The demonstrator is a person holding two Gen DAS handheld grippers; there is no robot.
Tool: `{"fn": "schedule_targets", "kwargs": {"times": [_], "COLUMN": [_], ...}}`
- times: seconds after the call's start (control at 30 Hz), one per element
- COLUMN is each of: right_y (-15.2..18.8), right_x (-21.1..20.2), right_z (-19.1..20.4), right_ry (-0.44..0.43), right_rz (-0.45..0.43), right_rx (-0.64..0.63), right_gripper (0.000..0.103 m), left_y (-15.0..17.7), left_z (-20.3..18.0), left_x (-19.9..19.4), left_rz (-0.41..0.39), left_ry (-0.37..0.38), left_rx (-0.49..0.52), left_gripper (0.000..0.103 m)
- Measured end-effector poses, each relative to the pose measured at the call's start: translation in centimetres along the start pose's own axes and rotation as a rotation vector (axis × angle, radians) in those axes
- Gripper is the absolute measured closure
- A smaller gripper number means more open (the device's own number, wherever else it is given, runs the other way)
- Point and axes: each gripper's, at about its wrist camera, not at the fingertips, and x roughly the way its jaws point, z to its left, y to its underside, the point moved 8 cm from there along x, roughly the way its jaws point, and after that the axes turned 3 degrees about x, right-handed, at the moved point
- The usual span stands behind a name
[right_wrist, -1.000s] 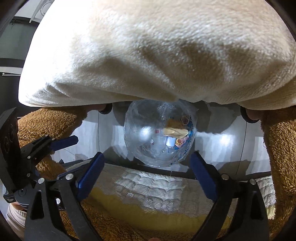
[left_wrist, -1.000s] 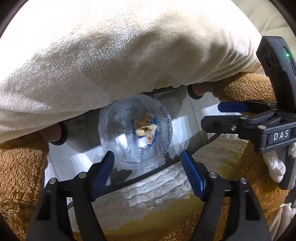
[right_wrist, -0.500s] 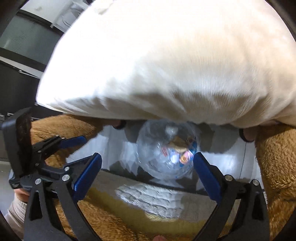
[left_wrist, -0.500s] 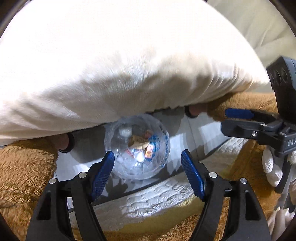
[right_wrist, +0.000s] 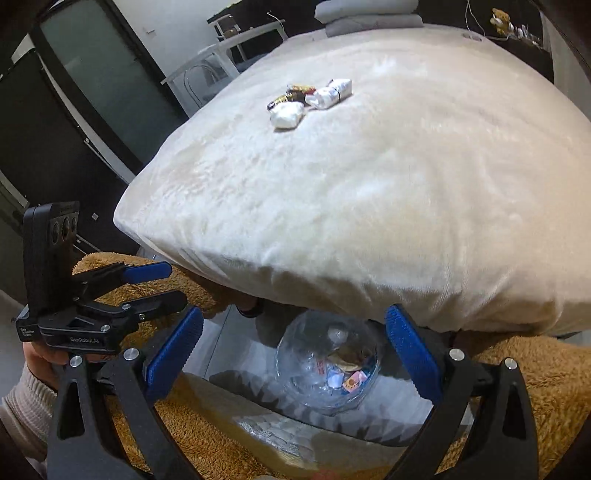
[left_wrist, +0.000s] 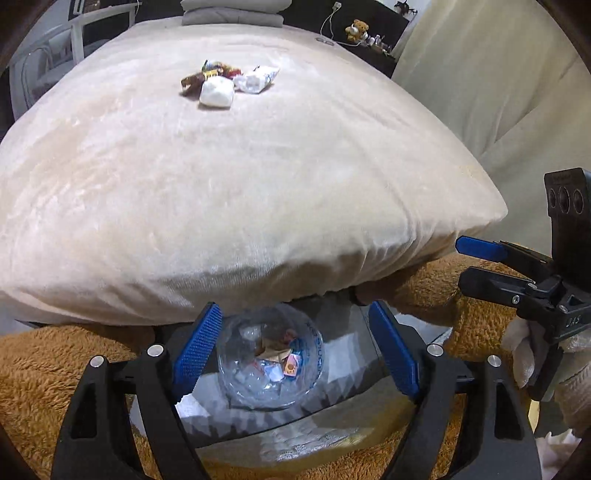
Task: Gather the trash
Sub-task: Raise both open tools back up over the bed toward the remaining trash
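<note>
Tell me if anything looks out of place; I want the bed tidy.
Yes: a small heap of wrappers lies on top of the cream blanket, not yet in the clear trash bag on the floor below.

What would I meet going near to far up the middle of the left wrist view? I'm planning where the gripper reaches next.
Clear trash bag with scraps on the floor, then the cream bed's near edge, the white wad, the wrappers, and the folded grey bedding.

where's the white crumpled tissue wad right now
In both wrist views the white tissue wad lies on top of the cream bed cover, far from both claws, at the near edge of the wrapper pile.
</note>
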Motion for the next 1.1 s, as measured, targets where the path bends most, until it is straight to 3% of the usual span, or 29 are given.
{"fn": "schedule_targets", "kwargs": {"times": [0.07,0.17,0.37,0.53,0.7,1.1], "right_y": [-0.9,-2.4,-5.7,-9.0,-12.3,-20.4], "right_x": [-1.1,-2.7,-4.2,-4.4,-3.1,4.9], "right_z": [0.4,0.7,0.4,-0.7,-1.6,-5.2], "right_ry": [0.0,0.021,0.048,0.051,0.067,0.058], "right_rz": [-0.035,-0.094,-0.175,-0.22,-0.245,-0.195], "right_rx": [-0.013,-0.037,-0.05,-0.029,-0.041,0.063], "right_gripper": [0.005,0.005,0.005,0.005,0.005,0.005], "left_y": [-0.8,-2.2,-5.1,-6.9,-8.9,-16.2], "left_z": [-0.1,-0.3,-0.1,0.3,1.5,7.2], "left_x": [-1.0,-2.5,-4.2,-3.8,-2.8,0.7], "left_rz": [-0.034,-0.09,-0.178,-0.182,-0.185,-0.213], "left_ry": [-0.005,-0.024,-0.041,-0.049,-0.044,-0.038], "left_rx": [0.01,0.021,0.03,0.057,0.041,-0.067], "left_gripper": [0.022,0.006,0.006,0.006,0.006,0.006]}}
